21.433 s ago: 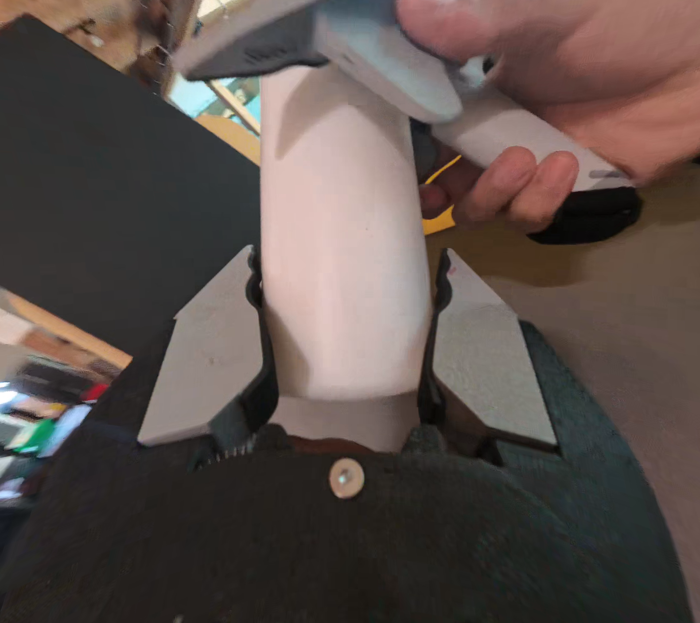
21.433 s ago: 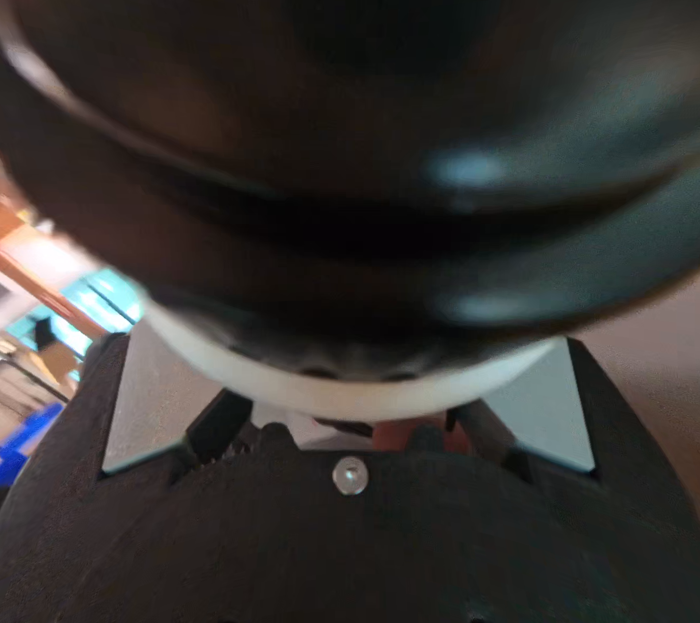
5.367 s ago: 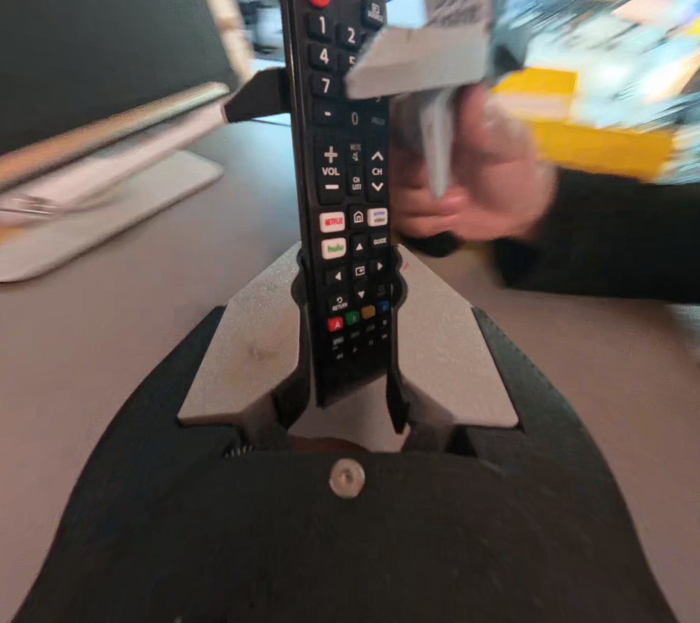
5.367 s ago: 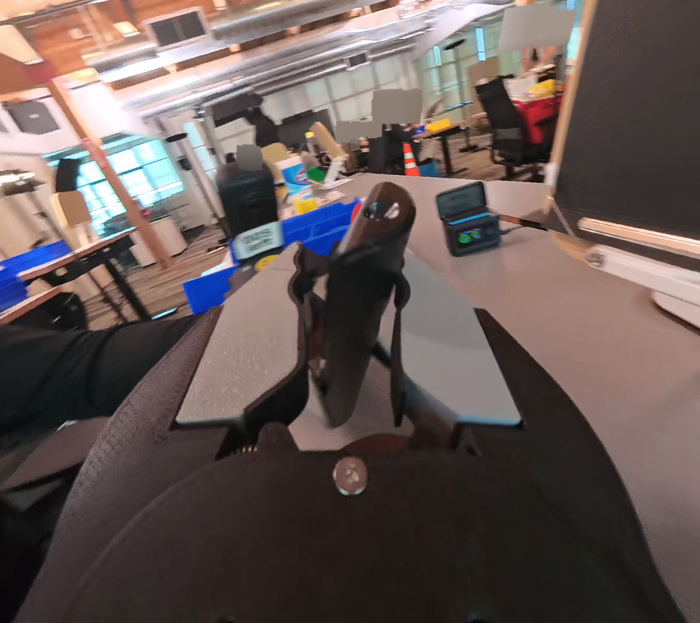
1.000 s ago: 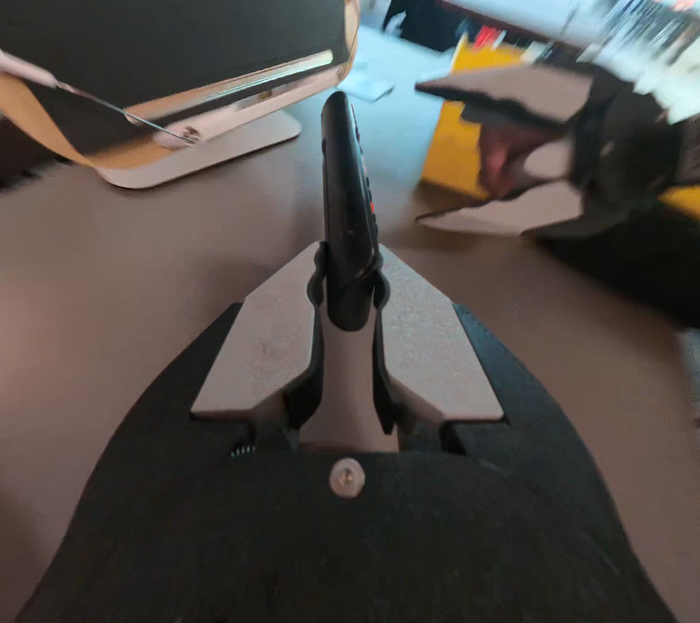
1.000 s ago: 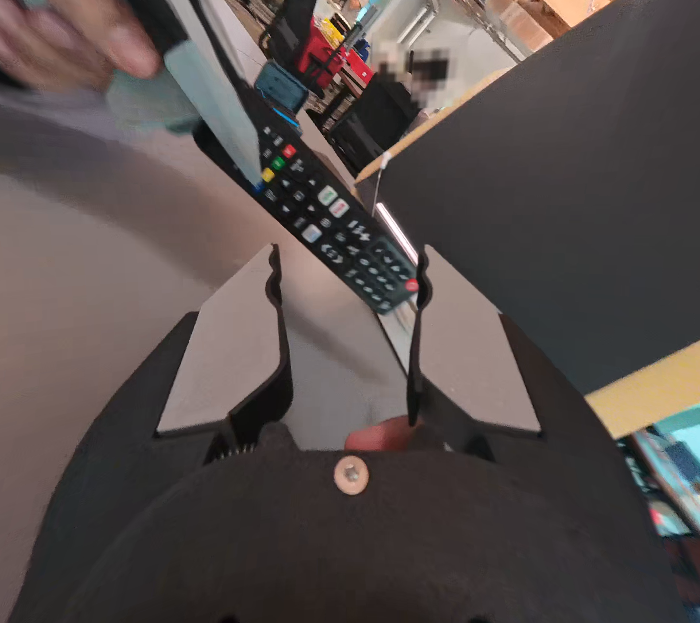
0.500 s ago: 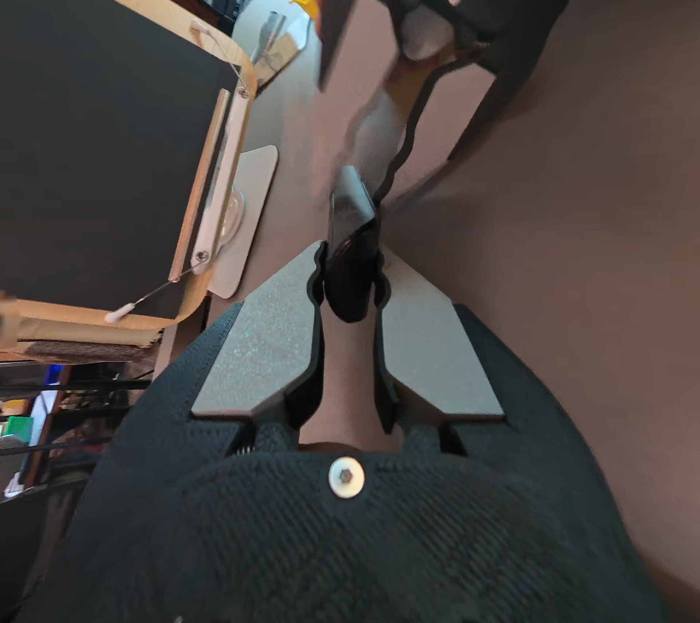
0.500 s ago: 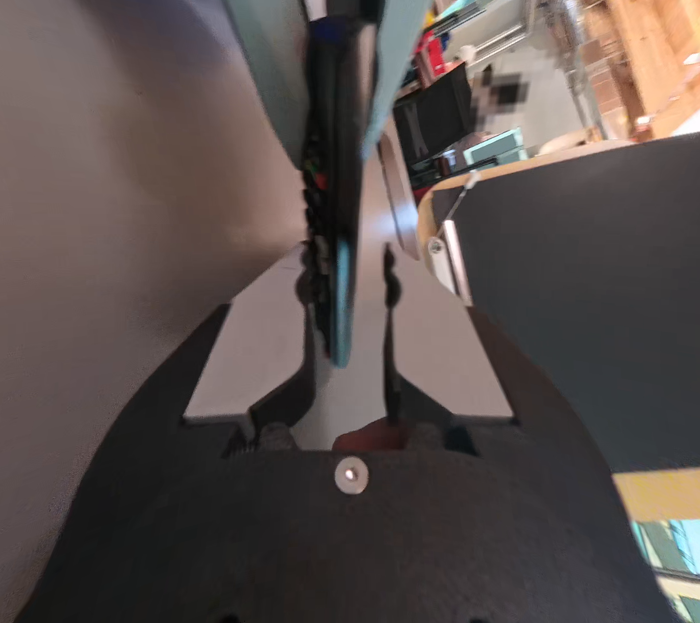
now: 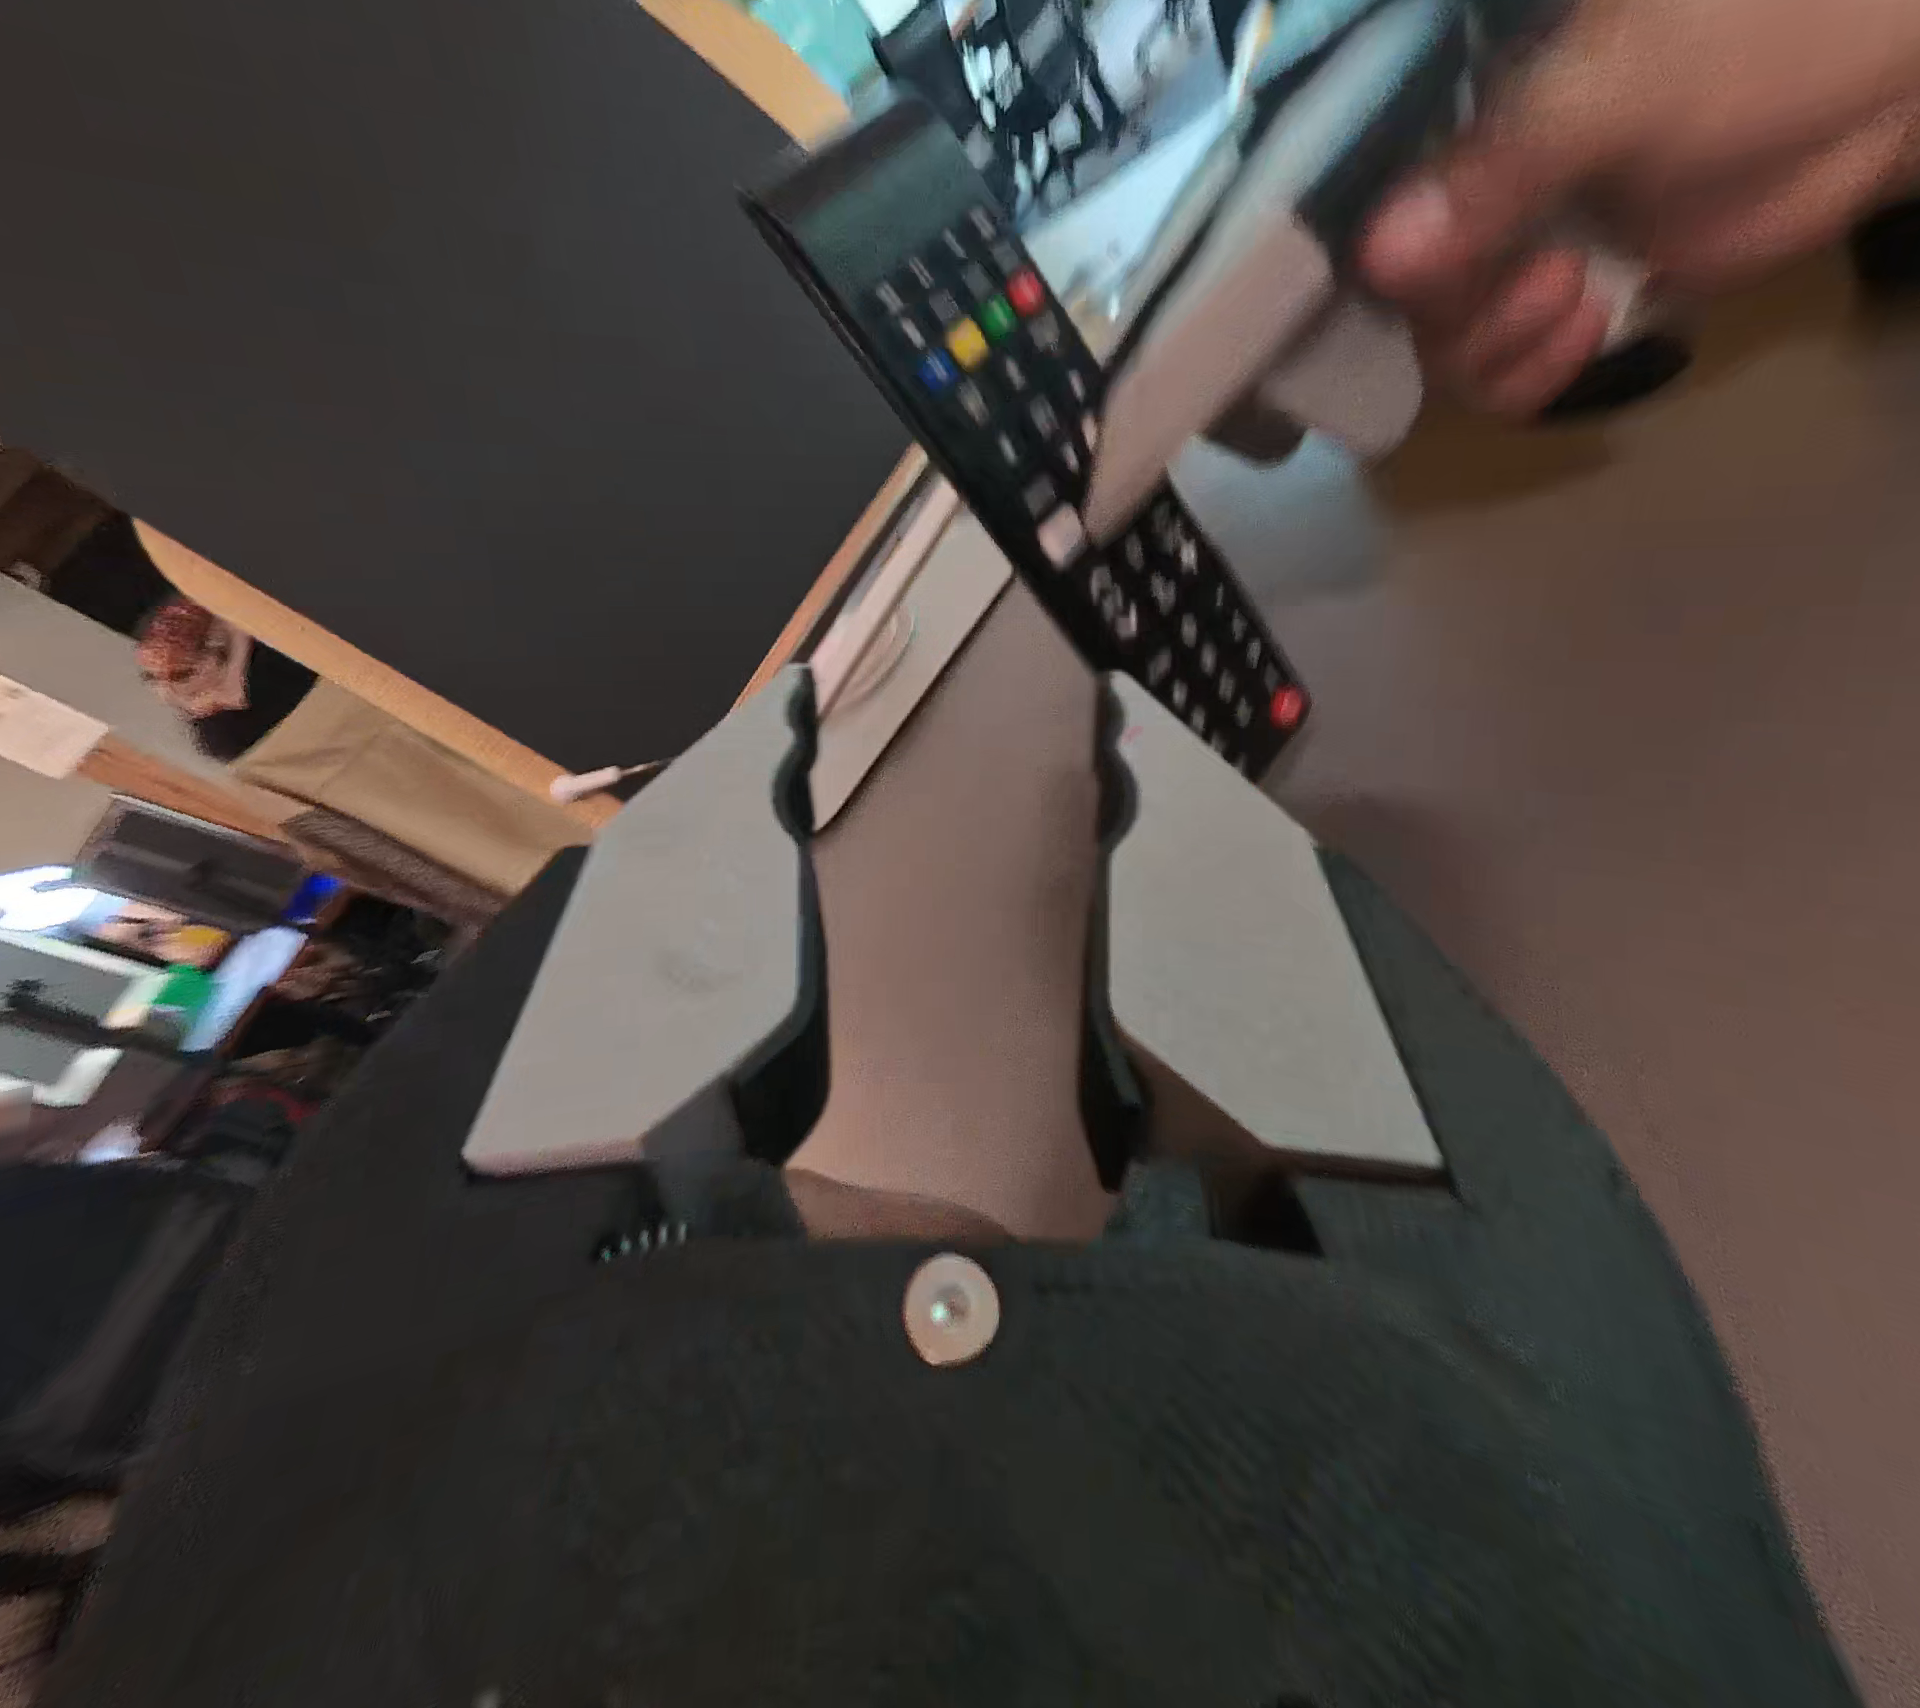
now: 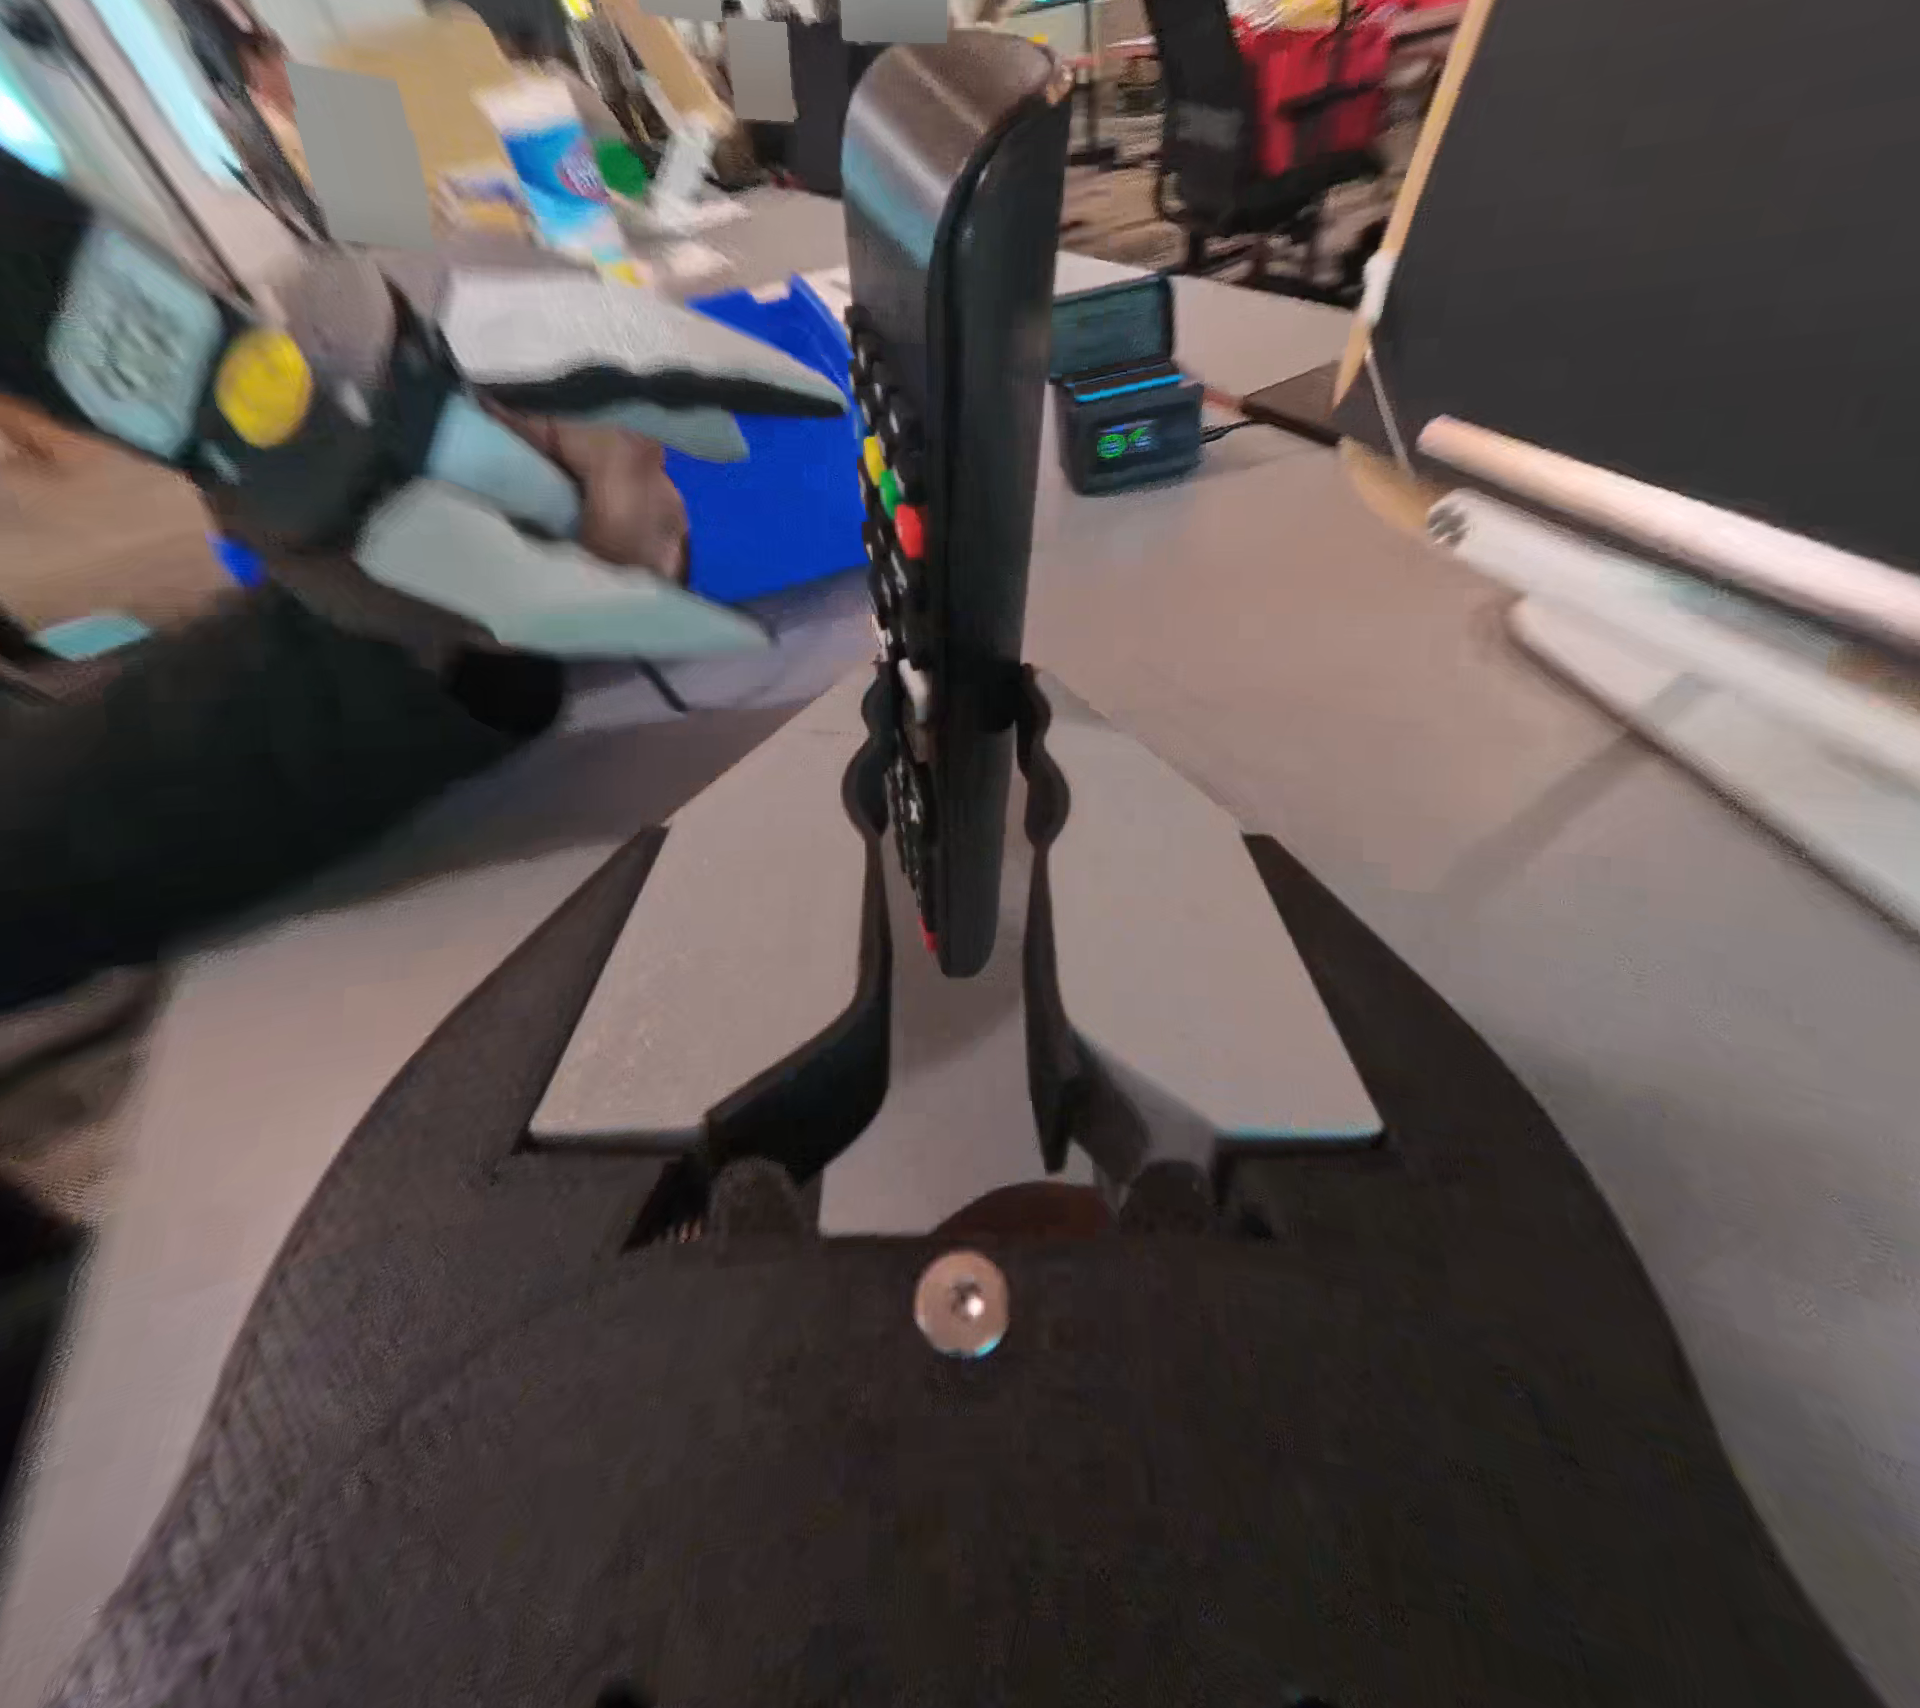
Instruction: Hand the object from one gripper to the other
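Observation:
A black remote control (image 10: 961, 536) with coloured buttons stands edge-on between the fingers of my right gripper (image 10: 951, 723), which is shut on its lower end. In the left wrist view the remote control (image 9: 1029, 453) hangs diagonally in the air, held by the right gripper (image 9: 1195, 401) and a hand (image 9: 1621, 131). My left gripper (image 9: 951, 713) is open and empty, its tips just below and left of the remote's red-button end. In the right wrist view the left gripper (image 10: 769, 515) shows open at the left, beside the remote.
A dark monitor (image 9: 364, 256) on a pale stand (image 9: 883, 682) sits on the grey-brown table (image 9: 1558, 827). In the right wrist view a blue bin (image 10: 769, 474), a small black case (image 10: 1127, 401) and the monitor (image 10: 1662, 152) stand on the table. Office chairs and clutter lie behind.
Half a second ago my left gripper held the remote while the right closed around its far end. Now the left is open and drawn back, and the right holds the remote alone.

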